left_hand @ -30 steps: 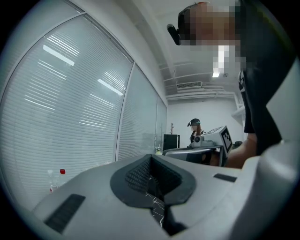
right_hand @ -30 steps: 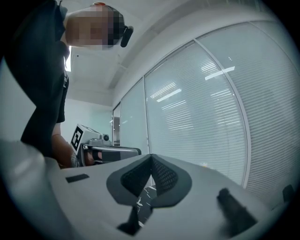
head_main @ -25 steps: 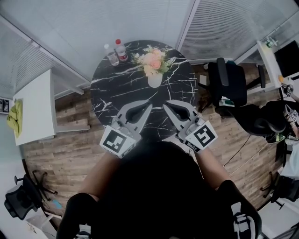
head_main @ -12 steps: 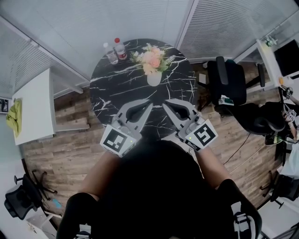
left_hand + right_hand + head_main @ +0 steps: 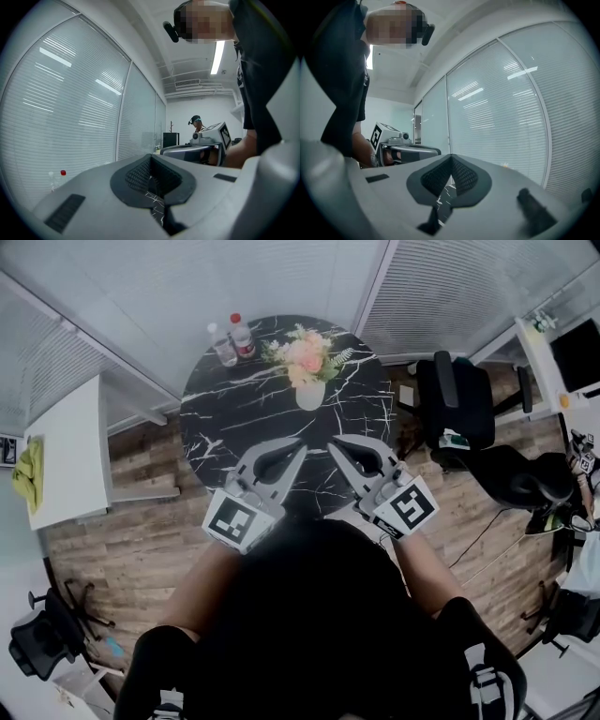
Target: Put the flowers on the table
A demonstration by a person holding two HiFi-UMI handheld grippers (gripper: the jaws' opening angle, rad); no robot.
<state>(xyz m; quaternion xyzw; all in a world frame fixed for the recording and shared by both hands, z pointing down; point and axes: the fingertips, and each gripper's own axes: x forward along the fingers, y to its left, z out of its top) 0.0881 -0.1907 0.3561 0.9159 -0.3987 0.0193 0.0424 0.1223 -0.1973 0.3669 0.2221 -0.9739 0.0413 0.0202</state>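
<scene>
Left gripper (image 5: 296,450) and right gripper (image 5: 336,445) are both closed, with nothing between their jaws. In each gripper view the dark ribbed pads (image 5: 138,174) meet at a point, and only a sliver of marbled tabletop shows below them. In the head view, the person holds the two grippers side by side over the near edge of a round black table (image 5: 234,418) with white veining. Their tips angle toward each other, close together but apart.

The flowers (image 5: 305,354), a pink and peach bunch with green sprigs, stand upright in a white vase (image 5: 310,396) on the far side of the table. They are slightly right of centre and well apart from both grippers. Two clear bottles (image 5: 232,343), one with a red cap, stand just left of the flowers at the far edge.

A black office chair (image 5: 455,404) sits to the right of the table and a white desk (image 5: 67,460) to the left. Window blinds (image 5: 187,277) run along the far side.
</scene>
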